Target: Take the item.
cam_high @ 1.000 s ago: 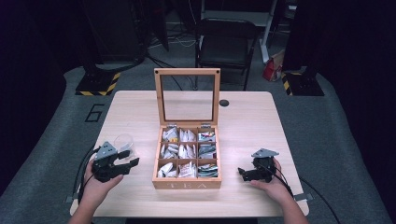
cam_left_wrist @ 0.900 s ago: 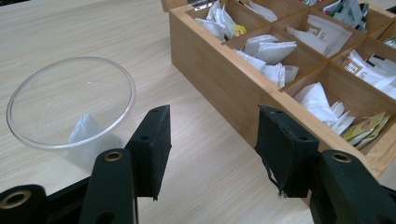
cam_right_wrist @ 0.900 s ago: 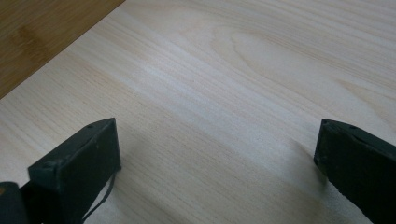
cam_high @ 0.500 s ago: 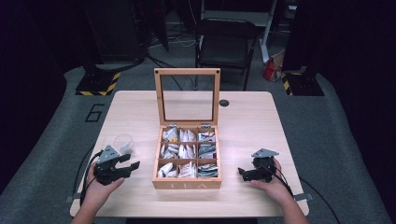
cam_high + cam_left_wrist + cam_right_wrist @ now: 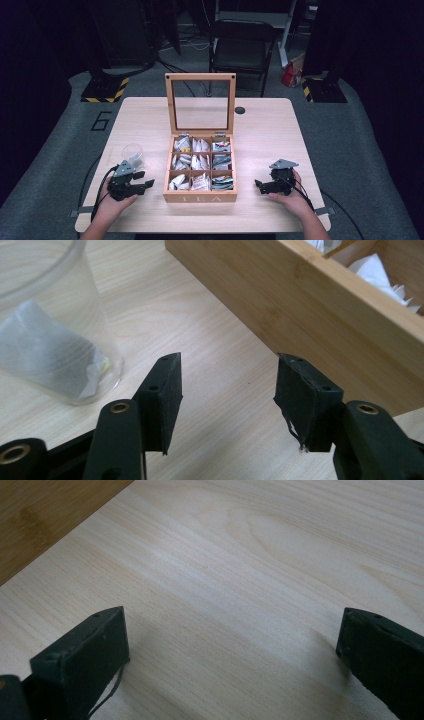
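A tea bag (image 5: 47,352) is seen through the wall of a clear plastic cup (image 5: 75,305) at the left of the left gripper view; in the high view the cup (image 5: 132,154) stands left of centre, just left of the tea box (image 5: 201,197). The bag is judged light, soft and easily torn, so it would best be pinched gently at a paper edge or tag, not across its filling. The cup is thin and likely to tip or crush if squeezed, so its rim or mid-wall would be taken lightly. The bag looks pale grey with dark contents and a small yellow patch at its lower right. The box is of bamboo-coloured wood with a glazed lid (image 5: 200,102) stood upright, and 9 compartments filled with sachets are counted. The left gripper (image 5: 227,390) is held open at a moderate gap, nothing between its jaws, over bare table (image 5: 270,130) between cup and box. The right gripper (image 5: 232,650) is held wide open and empty, low over the table at the lower right of the high view
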The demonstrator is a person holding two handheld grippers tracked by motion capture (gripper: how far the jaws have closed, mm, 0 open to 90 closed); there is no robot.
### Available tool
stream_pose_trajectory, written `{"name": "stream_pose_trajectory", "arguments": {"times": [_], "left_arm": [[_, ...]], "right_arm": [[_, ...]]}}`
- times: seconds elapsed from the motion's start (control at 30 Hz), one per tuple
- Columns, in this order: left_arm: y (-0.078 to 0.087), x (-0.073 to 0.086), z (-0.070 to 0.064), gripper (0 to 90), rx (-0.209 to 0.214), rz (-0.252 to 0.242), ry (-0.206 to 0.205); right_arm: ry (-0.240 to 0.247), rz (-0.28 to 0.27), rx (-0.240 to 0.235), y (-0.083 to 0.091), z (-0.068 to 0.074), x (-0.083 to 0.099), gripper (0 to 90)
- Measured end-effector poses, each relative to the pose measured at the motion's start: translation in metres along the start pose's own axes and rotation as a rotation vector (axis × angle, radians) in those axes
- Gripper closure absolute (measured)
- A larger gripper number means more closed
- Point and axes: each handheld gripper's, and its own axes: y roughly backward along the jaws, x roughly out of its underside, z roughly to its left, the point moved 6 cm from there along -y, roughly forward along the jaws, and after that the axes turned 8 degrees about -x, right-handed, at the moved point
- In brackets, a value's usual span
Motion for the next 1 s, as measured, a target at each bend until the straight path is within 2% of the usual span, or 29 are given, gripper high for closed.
{"name": "stream_pose_trajectory", "arguments": {"times": [0.2, 0.3, 0.37, 0.43, 0.53, 0.6, 0.63, 0.83, 0.87, 1.0], "left_arm": [[-0.006, 0.004, -0.001, 43.5, 0.001, 0.024, -0.014], [-0.010, 0.007, -0.003, 43.4, 0.008, 0.059, -0.037], [-0.012, 0.007, -0.004, 43.4, 0.004, 0.051, -0.033], [-0.013, 0.008, -0.005, 43.4, 0.008, 0.070, -0.061], [-0.017, 0.008, -0.008, 43.4, 0.007, 0.070, -0.083], [-0.019, 0.011, -0.008, 43.4, 0.011, 0.098, -0.096], [-0.020, 0.011, -0.008, 43.4, 0.006, 0.095, -0.108], [-0.020, 0.011, -0.008, 43.4, 0.015, 0.109, -0.098], [-0.021, 0.011, -0.006, 43.4, 0.002, 0.099, -0.102], [-0.020, 0.011, -0.005, 43.3, -0.001, 0.099, -0.109]], "right_arm": [[-0.001, 0.000, 0.000, 0.000, 0.000, 0.000, 0.0], [-0.001, 0.000, 0.000, 0.000, 0.000, 0.000, 0.0], [-0.001, 0.000, 0.000, 0.000, 0.000, 0.000, 0.0], [-0.001, 0.000, 0.000, 0.000, 0.000, 0.000, 0.0], [0.000, 0.000, 0.000, 0.000, 0.000, 0.000, 0.0], [0.000, 0.000, 0.000, 0.000, 0.000, 0.000, 0.0], [0.000, 0.000, 0.000, 0.000, 0.000, 0.000, 0.0], [0.000, 0.000, 0.000, 0.000, 0.000, 0.000, 0.0], [0.001, 0.000, -0.001, 0.000, 0.000, 0.000, 0.0], [0.000, 0.000, 0.000, 0.000, 0.000, 0.000, 0.0]]}}
